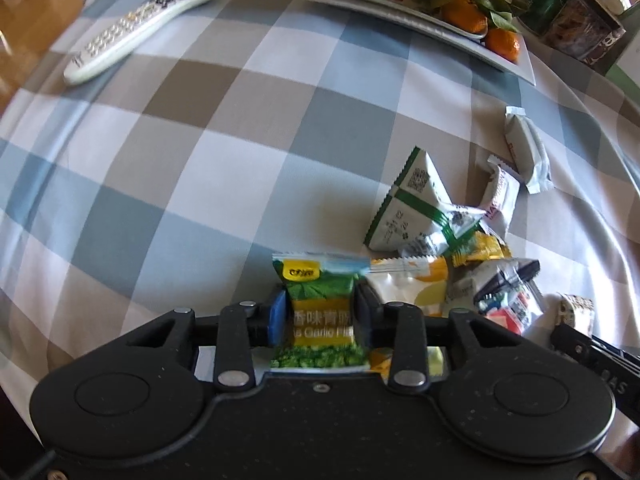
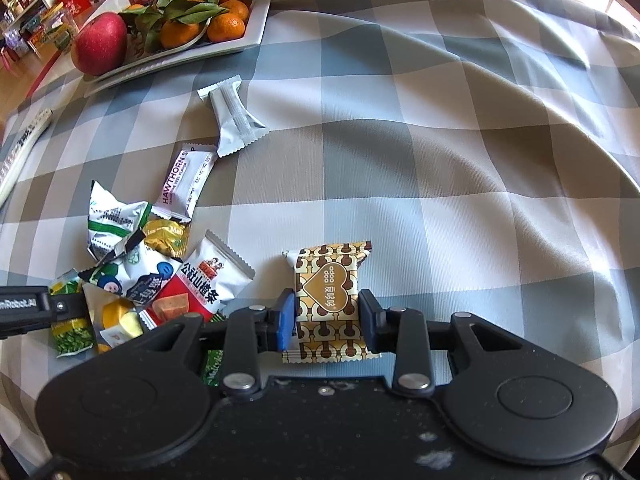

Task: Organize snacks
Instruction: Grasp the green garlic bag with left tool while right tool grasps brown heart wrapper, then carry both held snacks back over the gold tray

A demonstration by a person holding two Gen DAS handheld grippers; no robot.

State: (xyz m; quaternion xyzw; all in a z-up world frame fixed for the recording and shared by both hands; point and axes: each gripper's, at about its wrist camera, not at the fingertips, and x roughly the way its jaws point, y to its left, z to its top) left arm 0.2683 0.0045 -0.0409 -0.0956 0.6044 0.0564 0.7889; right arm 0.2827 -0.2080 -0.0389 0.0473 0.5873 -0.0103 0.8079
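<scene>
My left gripper [image 1: 320, 314] is shut on a green and yellow garlic pea packet [image 1: 320, 284], which its pads pinch at the sides, low over the checked tablecloth [image 1: 200, 160]. My right gripper [image 2: 326, 314] is shut on a gold and brown patterned packet [image 2: 326, 272]. Between the two grippers lies a loose pile of snacks: a white and green pouch [image 2: 116, 220], a Hawthorn stick [image 2: 186, 184], a red and white hawthorn packet [image 2: 200, 284] and a plain white packet [image 2: 234, 120]. In the left wrist view the white and green pouch [image 1: 420, 208] lies just right of the held packet.
A white tray [image 2: 258, 20] with an apple [image 2: 100, 42] and leafy tangerines stands at the back. A white remote [image 1: 140, 28] lies far left in the left wrist view. Tins and boxes [image 1: 572, 12] stand behind the tray. The cloth to the right of the right gripper is wrinkled.
</scene>
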